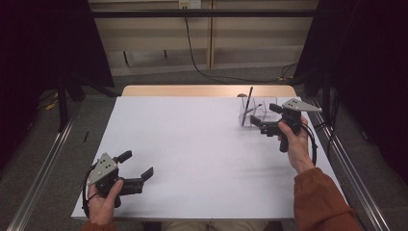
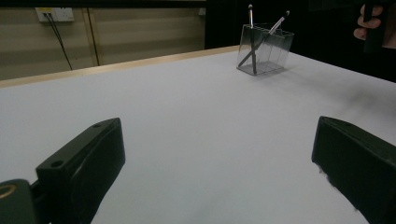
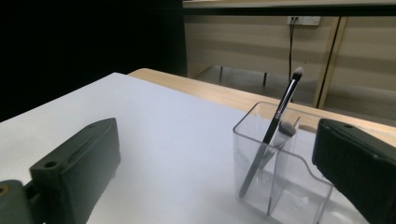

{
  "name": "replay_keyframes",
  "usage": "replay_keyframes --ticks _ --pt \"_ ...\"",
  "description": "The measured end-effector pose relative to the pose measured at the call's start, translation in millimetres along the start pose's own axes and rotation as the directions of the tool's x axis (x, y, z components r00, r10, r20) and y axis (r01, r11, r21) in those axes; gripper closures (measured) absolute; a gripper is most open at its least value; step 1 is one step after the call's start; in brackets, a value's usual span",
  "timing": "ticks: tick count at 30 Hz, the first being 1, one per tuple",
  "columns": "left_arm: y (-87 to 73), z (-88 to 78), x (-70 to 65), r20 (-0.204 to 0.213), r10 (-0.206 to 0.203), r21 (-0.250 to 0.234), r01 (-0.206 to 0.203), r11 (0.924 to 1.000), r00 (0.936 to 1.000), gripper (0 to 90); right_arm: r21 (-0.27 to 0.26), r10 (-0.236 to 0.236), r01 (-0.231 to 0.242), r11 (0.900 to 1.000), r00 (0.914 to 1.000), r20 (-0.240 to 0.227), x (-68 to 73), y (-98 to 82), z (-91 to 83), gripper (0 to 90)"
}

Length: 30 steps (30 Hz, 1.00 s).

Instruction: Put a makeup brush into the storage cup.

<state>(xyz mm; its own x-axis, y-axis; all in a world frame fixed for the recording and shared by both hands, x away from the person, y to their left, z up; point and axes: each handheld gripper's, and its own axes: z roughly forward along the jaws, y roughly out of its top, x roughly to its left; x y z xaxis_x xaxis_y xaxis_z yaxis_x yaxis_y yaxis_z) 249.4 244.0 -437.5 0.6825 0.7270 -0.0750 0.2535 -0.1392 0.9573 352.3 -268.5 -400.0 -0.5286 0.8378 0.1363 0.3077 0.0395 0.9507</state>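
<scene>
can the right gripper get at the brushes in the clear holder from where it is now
Probably yes. The right gripper hangs beside the clear holder with jaws open and empty, and the two brushes lean out above the rim. Nothing lies between them; only the holder's wall guards the lower handles, so a grasp from above looks free.

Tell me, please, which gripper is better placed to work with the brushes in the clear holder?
Right. The right gripper is open beside the clear holder with its brushes; the left gripper is at the table's near-left corner.

Overhead faces forward; both tongs cameras share the clear holder (image 2: 264,49)
</scene>
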Motion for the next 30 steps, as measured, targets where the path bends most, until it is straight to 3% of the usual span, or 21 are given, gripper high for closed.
replay_keyframes --ticks 30 --pt "0.9 -1.2 -2.3 -0.004 -0.001 -0.011 0.001 0.9999 1.0 2.7 0.018 -0.044 0.044 0.999 0.9985 0.033 16.0 -30.1 -43.9 1.4"
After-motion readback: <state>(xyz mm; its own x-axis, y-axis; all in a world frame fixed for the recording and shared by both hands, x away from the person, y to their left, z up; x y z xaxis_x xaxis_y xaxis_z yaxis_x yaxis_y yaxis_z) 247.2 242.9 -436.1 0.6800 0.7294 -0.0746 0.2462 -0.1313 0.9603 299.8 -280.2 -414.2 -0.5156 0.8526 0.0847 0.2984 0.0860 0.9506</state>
